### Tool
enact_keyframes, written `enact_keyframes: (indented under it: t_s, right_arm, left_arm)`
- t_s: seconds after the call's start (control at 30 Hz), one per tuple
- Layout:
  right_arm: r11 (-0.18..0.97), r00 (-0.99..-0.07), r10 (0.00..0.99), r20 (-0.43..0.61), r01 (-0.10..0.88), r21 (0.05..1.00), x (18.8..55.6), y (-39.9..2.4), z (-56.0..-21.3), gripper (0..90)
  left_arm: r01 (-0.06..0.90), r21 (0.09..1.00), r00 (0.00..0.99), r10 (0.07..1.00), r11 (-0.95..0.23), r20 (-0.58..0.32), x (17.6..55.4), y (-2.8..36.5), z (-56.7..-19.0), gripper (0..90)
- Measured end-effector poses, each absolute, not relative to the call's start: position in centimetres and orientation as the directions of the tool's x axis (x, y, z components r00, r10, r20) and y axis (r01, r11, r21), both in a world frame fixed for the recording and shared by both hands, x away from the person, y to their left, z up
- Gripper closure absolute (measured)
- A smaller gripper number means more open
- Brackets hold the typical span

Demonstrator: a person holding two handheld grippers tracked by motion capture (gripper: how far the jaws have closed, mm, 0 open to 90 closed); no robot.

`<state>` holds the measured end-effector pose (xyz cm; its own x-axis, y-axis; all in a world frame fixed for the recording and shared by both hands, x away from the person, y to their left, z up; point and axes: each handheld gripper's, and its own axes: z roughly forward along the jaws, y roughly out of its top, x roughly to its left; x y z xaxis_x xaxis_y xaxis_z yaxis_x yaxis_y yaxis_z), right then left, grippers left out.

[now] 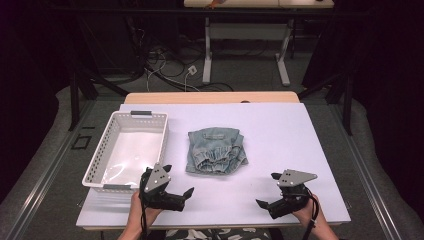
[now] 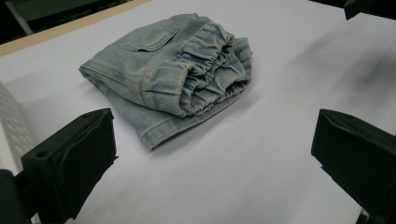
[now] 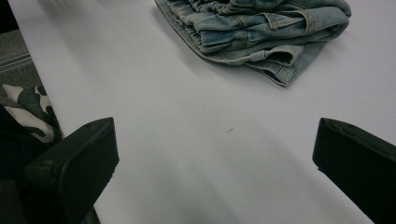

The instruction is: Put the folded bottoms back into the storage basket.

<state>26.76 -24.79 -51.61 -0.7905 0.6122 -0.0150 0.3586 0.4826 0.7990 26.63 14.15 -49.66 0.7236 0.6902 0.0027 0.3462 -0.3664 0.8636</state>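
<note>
Both tongs near folded jeans

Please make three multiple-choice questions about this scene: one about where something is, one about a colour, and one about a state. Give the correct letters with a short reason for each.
1. Where does the folded denim garment lie?
A. inside the basket
B. on the white table top, beside the basket
C. on the floor

2. What colour is the basket?
A. white
B. red
C. black

3. How do the jaws of the left gripper stand?
A. shut on the garment
B. shut with nothing in them
C. open, with nothing between them

Answers:
1 B: in the high view the garment rests on the table, to the right of the basket and apart from it.
2 A: its perforated walls and floor are white, with grey handles.
3 C: in the left gripper view the two black jaws stand far apart, and the garment lies beyond them, untouched.
</note>
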Motion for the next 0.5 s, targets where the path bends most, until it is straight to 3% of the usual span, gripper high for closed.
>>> enact_keyframes:
  t_s: [0.5]
  right_arm:
    - [0.495, -0.793, 0.608, -0.025, 0.354, 0.793, 26.7, -24.6, -51.7, 0.0]
  left_arm:
    - [0.347, 0.858, 0.733, 0.680, -0.380, 0.005, 28.1, 11.5, -49.3, 0.0]
